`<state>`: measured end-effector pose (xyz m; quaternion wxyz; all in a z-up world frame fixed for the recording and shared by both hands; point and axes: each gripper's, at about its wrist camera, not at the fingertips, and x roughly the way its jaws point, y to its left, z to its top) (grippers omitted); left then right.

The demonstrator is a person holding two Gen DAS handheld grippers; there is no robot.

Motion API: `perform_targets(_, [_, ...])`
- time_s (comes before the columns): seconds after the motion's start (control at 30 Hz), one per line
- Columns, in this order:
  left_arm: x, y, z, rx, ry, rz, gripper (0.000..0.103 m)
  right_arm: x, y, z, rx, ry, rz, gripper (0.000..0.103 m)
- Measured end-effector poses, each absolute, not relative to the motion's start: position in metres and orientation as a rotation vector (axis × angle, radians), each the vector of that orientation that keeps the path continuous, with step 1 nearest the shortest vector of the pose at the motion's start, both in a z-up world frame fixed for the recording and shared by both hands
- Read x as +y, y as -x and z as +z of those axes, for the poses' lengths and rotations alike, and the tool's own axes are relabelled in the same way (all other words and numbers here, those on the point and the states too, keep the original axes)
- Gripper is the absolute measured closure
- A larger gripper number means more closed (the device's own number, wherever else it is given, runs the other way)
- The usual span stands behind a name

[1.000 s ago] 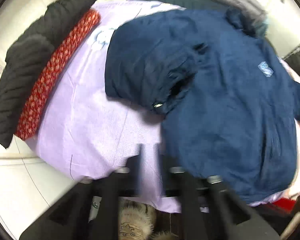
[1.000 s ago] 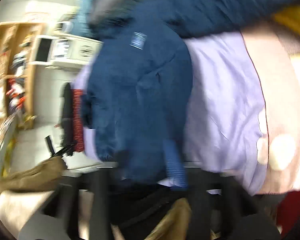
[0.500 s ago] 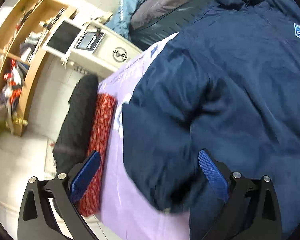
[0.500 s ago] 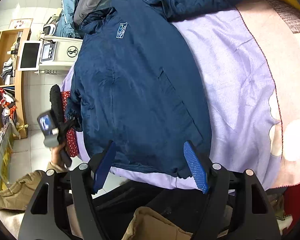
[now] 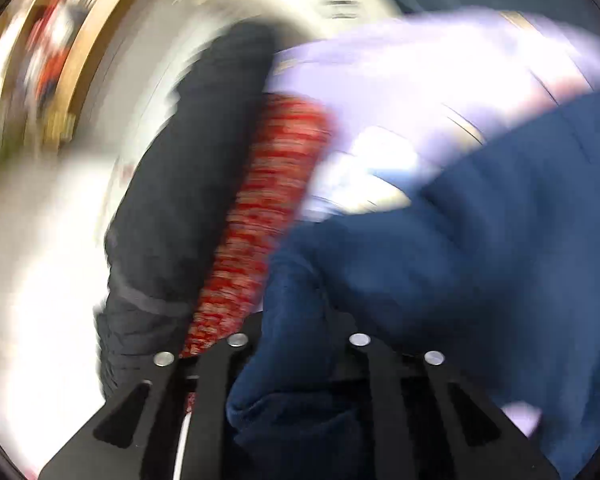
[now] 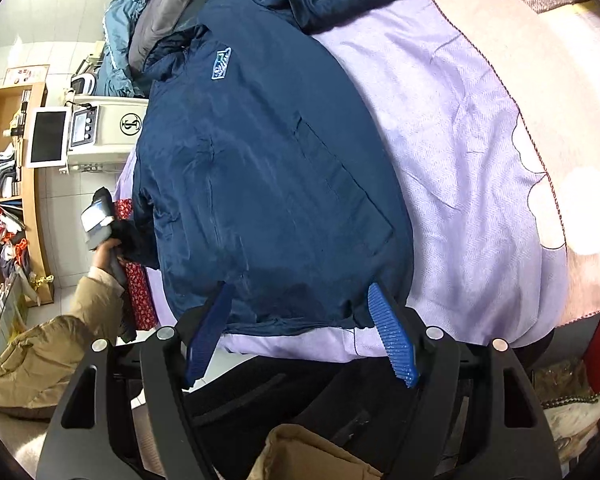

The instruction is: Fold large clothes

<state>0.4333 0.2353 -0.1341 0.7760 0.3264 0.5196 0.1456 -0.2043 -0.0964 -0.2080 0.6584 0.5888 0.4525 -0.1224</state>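
Folding a navy jacket [image 6: 260, 184] on the bed [image 6: 460, 168]: left hand-held gripper [image 5: 300, 344] just clamped onto its side for the fold, right hand-held gripper [image 6: 300, 332] wide open, empty, over the hem

Support: a bed-like surface, its own frame hidden, covered by a lilac sheet [image 6: 460, 168].
Beside the sheet: a pale pink blanket [image 6: 548, 80] lies along the sheet's right side in the right wrist view, its scalloped edge overlapping the lilac.
On the sheet: a navy padded jacket [image 6: 260, 168] lies spread flat, chest badge up, hem near the front edge.
Left edge: a red patterned knit [image 5: 260, 216] and a black garment [image 5: 188, 200] lie side by side, touching.
Far end: a heap of teal and grey clothes [image 6: 140, 32].
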Motion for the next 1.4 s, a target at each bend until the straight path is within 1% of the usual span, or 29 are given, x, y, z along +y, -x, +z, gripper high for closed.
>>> perform_targets(0.07, [0.257,-0.463,-0.104,1.100,-0.661,0.311,0.088,-0.096,0.201,-0.207,1.025,-1.328,-0.274,0.032])
perform_targets(0.23, [0.256,-0.454,-0.059,0.957,-0.730,0.174,0.087,-0.091,0.181,-0.211,1.049,-1.323,-0.256,0.032])
perform_targets(0.3, [0.273,-0.462,-0.042,0.940,-0.657,0.192,0.087,-0.089,0.172,-0.209,1.059,-1.305,-0.235,0.032])
perform_targets(0.4, [0.306,-0.473,0.005,0.896,-0.511,0.200,0.087,-0.087,0.159,-0.204,1.085,-1.266,-0.215,0.032])
perform_targets(0.53, [0.318,-0.493,0.064,0.763,-0.545,0.220,0.087,-0.094,0.148,-0.204,1.108,-1.242,-0.208,0.032])
perform_targets(0.6, [0.329,-0.517,0.089,0.752,-0.500,0.246,0.087,-0.099,0.141,-0.202,1.112,-1.231,-0.207,0.032])
perform_targets(0.67, [0.332,-0.542,0.092,0.782,-0.508,0.274,0.088,-0.103,0.132,-0.199,1.110,-1.220,-0.198,0.032])
perform_targets(0.73, [0.326,-0.563,0.072,0.820,-0.598,0.273,0.087,-0.103,0.124,-0.199,1.115,-1.203,-0.188,0.032])
perform_targets(0.77, [0.325,-0.569,0.060,0.856,-0.626,0.266,0.082,-0.103,0.119,-0.201,1.121,-1.197,-0.189,0.032])
perform_targets(0.83, [0.325,-0.574,0.034,0.926,-0.615,0.265,0.068,-0.101,0.113,-0.206,1.129,-1.200,-0.191,0.032])
perform_targets(0.9, [0.326,-0.567,0.019,0.938,-0.550,0.260,0.033,-0.097,0.107,-0.214,1.141,-1.207,-0.196,0.032])
perform_targets(0.93, [0.325,-0.560,0.015,0.941,-0.491,0.222,0.026,-0.096,0.104,-0.217,1.151,-1.201,-0.200,0.032])
perform_targets(0.97, [0.325,-0.553,0.012,0.945,-0.448,0.182,0.014,-0.094,0.102,-0.220,1.169,-1.184,-0.208,0.032])
perform_targets(1.1, [0.322,-0.519,0.013,0.924,-0.386,0.054,0.006,-0.097,0.106,-0.231,1.197,-1.145,-0.257,0.032])
perform_targets(1.23, [0.330,-0.491,0.027,0.887,-0.365,-0.039,0.006,-0.117,0.122,-0.245,1.178,-1.212,-0.304,0.032])
perform_targets(1.3, [0.347,-0.479,0.042,0.905,-0.219,-0.110,0.006,-0.123,0.123,-0.250,1.179,-1.225,-0.304,0.032])
perform_targets(1.4, [0.379,-0.442,0.052,0.955,0.158,-0.306,0.006,-0.126,0.121,-0.262,1.217,-1.203,-0.282,0.032])
